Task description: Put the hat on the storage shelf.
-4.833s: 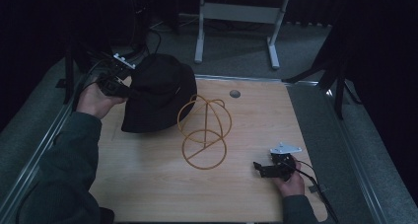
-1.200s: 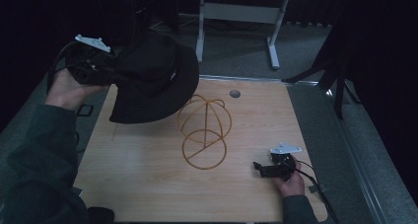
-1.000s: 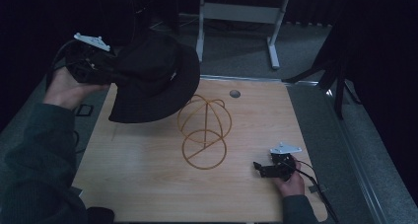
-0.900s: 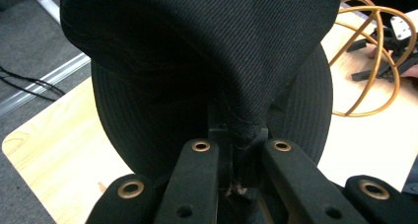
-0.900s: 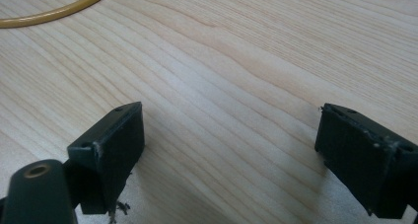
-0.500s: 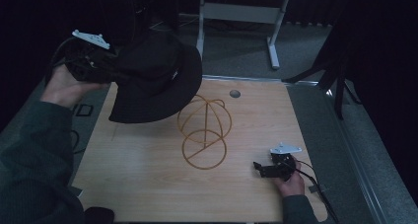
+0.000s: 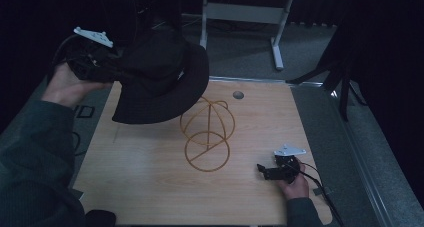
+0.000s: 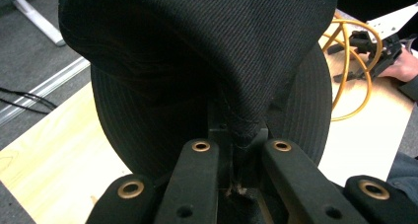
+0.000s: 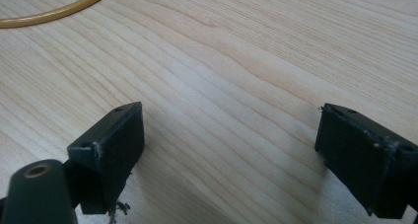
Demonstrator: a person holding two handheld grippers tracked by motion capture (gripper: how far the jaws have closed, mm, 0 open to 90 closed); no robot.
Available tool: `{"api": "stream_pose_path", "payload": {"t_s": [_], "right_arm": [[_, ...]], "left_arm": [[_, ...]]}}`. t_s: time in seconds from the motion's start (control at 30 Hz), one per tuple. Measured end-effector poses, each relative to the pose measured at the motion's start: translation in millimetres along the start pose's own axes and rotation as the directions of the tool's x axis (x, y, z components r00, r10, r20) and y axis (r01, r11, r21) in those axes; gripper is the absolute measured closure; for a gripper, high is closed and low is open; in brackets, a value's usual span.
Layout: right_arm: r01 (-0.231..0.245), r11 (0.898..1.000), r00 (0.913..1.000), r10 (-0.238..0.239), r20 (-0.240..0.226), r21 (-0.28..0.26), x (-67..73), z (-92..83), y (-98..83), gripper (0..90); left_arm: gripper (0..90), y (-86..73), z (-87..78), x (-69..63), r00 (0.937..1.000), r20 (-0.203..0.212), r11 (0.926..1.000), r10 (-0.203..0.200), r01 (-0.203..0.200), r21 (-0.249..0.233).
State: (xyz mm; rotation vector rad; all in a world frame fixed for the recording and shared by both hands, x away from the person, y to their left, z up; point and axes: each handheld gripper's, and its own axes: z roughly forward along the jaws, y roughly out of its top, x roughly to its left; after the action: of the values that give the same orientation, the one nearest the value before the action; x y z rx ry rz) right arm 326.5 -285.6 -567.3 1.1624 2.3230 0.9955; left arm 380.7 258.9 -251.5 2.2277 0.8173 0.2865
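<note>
Black hat point(image 7: 160, 77) now aloft, pinched in left gripper point(image 8: 231, 150); right gripper point(image 9: 226, 155) wide, empty

High view: fixed above the near edge of the wooden table point(image 7: 150, 187), facing forward and down. Left gripper view: close behind a black hat point(image 8: 197, 61), apparently facing right toward the gold wire stand point(image 8: 352, 71). Right gripper view: low over the tabletop, sharing the stand's base ring point(image 9: 54, 12).
</note>
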Motion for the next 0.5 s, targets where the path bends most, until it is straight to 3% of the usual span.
{"api": "stream_pose_path", "payload": {"t_s": [0.5], "right_arm": [[0.0,1.0,1.0,0.0,0.0,0.0,0.0,0.0,0.0,11.3]], "left_arm": [[88.4,18.0,4.9,-14.3,0.9987,0.018,0.9989,0.047,-0.047,0.005]]}}
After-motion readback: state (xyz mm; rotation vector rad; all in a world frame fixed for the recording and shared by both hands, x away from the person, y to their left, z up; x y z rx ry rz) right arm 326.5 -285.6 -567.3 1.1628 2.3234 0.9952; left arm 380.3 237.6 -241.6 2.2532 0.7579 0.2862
